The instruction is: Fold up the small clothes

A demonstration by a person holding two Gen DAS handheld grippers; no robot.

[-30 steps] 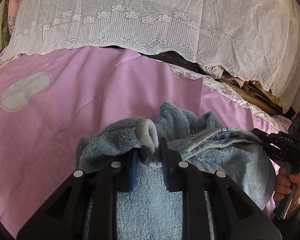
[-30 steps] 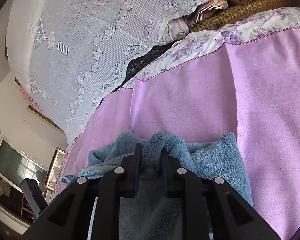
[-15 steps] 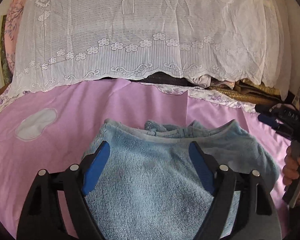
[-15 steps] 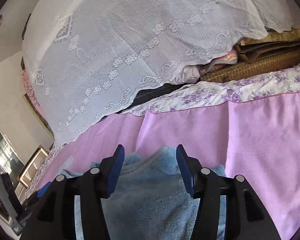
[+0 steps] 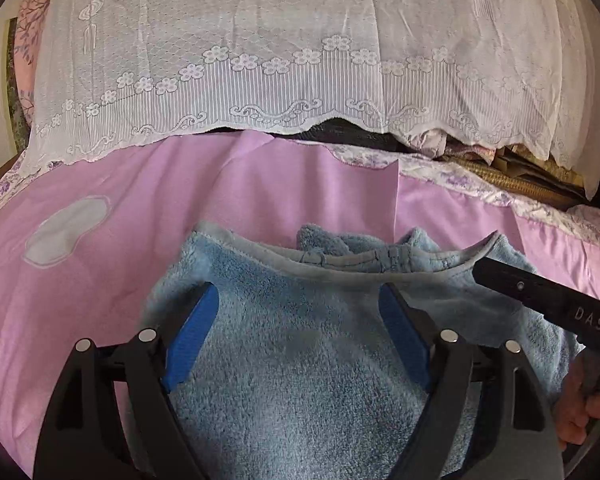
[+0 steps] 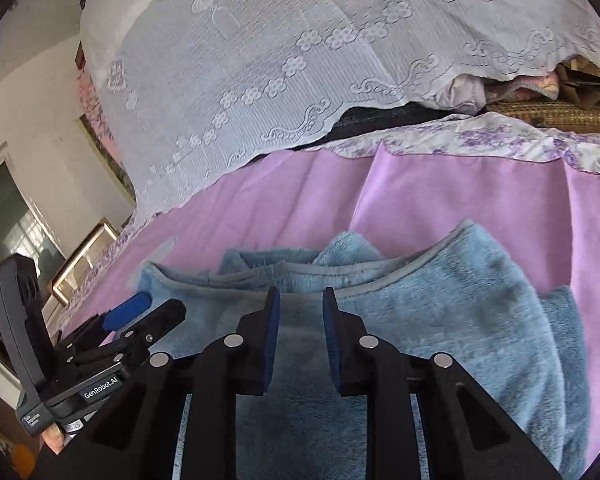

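A light blue fleece garment (image 5: 308,360) lies spread flat on the pink sheet (image 5: 260,184), its trimmed edge (image 5: 260,250) at the far side. My left gripper (image 5: 298,292) hovers over the garment's near part, open wide, with nothing pinched between its blue pads (image 5: 192,336). The right gripper (image 5: 540,300) reaches in over the garment's right edge. In the right wrist view the right gripper (image 6: 300,294) hangs above the garment (image 6: 440,312). Its jaws are closing, a narrow gap remains and no cloth is between them. The left gripper (image 6: 140,320) shows at the left.
A white lace cover (image 5: 300,60) drapes a pile along the far side of the bed. Beneath it show a floral border (image 5: 460,180) and woven mats (image 5: 500,176). A pale grey patch (image 5: 66,230) marks the sheet at left. A person's hand (image 5: 580,412) holds the right gripper's handle.
Both grippers were shut on bunched folds of the garment and have let go; it now lies flat. The left jaws opened wide. The right jaws opened, then narrowed, and both drew back.
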